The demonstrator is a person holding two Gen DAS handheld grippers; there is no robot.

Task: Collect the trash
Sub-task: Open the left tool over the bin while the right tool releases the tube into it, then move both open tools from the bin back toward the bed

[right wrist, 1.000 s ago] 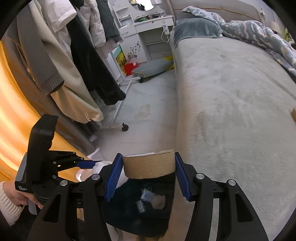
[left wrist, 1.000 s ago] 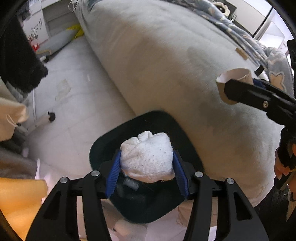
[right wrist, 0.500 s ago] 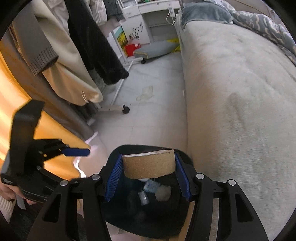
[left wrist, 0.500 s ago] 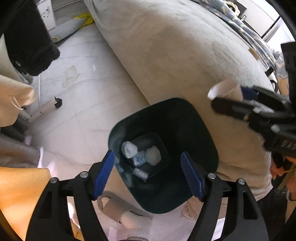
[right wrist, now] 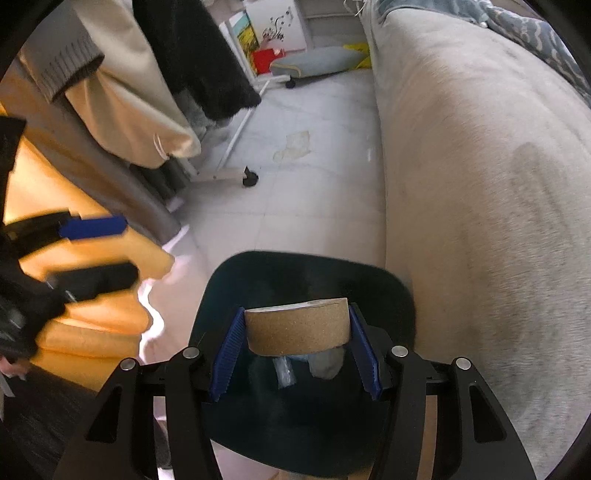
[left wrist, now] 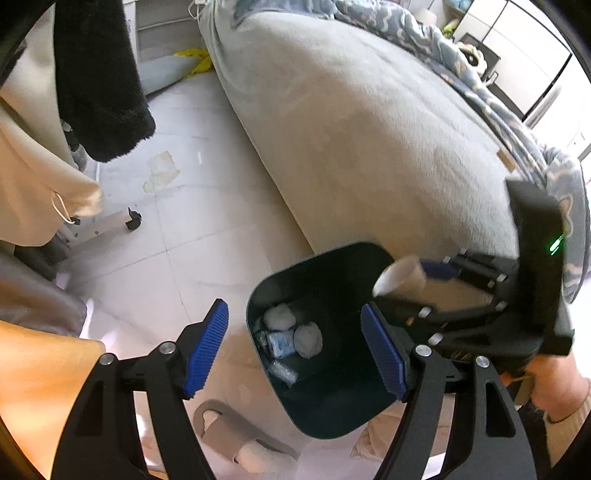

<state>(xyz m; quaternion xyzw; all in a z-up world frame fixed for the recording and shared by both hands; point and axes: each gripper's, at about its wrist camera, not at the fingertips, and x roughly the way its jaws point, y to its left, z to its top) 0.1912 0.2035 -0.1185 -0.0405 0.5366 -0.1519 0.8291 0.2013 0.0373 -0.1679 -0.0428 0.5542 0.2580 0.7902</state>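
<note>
The left hand-held gripper is hanging spread wide with nothing between its blue pads, its gap framing the dark bin just below. The right hand-held gripper is pinching a cardboard tape roll by its two ends, holding it directly over the bin's mouth; in the left wrist view that roll is showing at 2 o'clock above the bin's rim. At the bottom of the bin, white crumpled tissues are lying beside a small blue packet and a clear wrapper.

The bin is standing on the pale tiled floor, pressed against the side of the grey bed, which is filling the view from 12 to 3 o'clock. A grey slipper is lying on the floor at 6 o'clock, just beside the bin. Orange fabric is bunching at 9 o'clock in the right wrist view. Farther out, a stain is marking the tiles near a wheeled rack foot. Hanging clothes, a black fuzzy garment and a cream coat, are dangling at 10 o'clock. A patterned blue blanket is lying along the far edge of the bed at 1 o'clock, and a grey cushion is resting on the floor by a white cabinet at 12 o'clock.
</note>
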